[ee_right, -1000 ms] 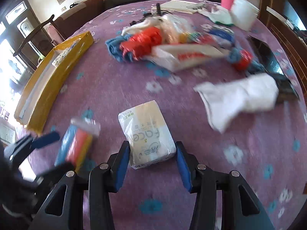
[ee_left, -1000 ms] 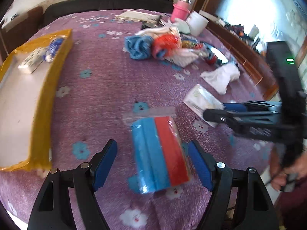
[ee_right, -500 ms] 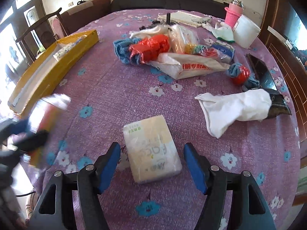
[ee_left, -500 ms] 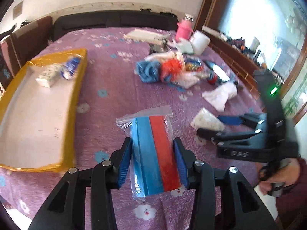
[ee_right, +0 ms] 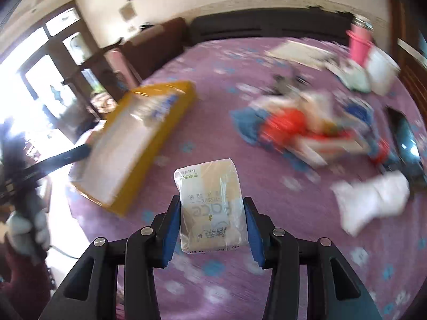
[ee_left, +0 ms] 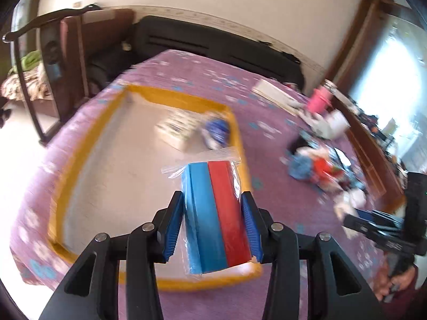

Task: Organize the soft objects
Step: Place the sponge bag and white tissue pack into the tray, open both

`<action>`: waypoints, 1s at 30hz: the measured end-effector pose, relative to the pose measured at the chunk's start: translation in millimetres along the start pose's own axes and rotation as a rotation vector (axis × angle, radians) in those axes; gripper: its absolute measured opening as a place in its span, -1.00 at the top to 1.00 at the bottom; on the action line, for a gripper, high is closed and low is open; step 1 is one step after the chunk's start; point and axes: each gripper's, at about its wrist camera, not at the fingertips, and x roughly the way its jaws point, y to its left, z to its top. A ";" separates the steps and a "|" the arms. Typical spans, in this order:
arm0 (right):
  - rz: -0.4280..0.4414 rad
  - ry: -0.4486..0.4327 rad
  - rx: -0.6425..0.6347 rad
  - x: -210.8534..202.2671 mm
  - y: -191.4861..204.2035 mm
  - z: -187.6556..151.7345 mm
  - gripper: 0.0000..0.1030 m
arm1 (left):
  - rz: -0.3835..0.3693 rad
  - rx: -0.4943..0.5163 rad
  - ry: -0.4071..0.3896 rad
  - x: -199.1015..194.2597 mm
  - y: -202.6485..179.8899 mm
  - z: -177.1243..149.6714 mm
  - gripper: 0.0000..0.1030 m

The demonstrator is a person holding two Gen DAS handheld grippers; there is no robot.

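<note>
Left gripper clamps bagged sponges (blue, red); right gripper, closing, grips tissue pack.

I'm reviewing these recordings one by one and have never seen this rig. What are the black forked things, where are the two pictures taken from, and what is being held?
There is no robot. A person holds a hand-held gripper in each hand, and a fisheye camera on each looks forward along its two blue-padded fingers.

In the left wrist view, the left hand-held gripper clamps a clear bag of blue and red blocks above the yellow tray.

In the right wrist view, the right hand-held gripper has a tissue pack between its jaws, which are closing.

Both views show the purple flowered tablecloth with a blurred pile of soft things.
</note>
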 end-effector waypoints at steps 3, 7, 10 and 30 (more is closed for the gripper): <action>0.069 0.010 -0.024 17.8 31.8 23.4 0.04 | 0.015 -0.042 0.013 14.4 27.0 24.0 0.18; 0.116 0.036 -0.055 54.7 71.8 53.8 0.04 | 0.037 -0.078 0.033 46.1 51.8 58.4 0.17; 0.125 0.066 -0.072 91.0 96.7 77.0 0.03 | 0.070 -0.099 0.042 73.8 68.2 78.6 0.17; 0.086 0.048 -0.022 149.3 94.4 113.3 -0.32 | 0.117 -0.202 0.004 72.8 91.2 85.5 -0.43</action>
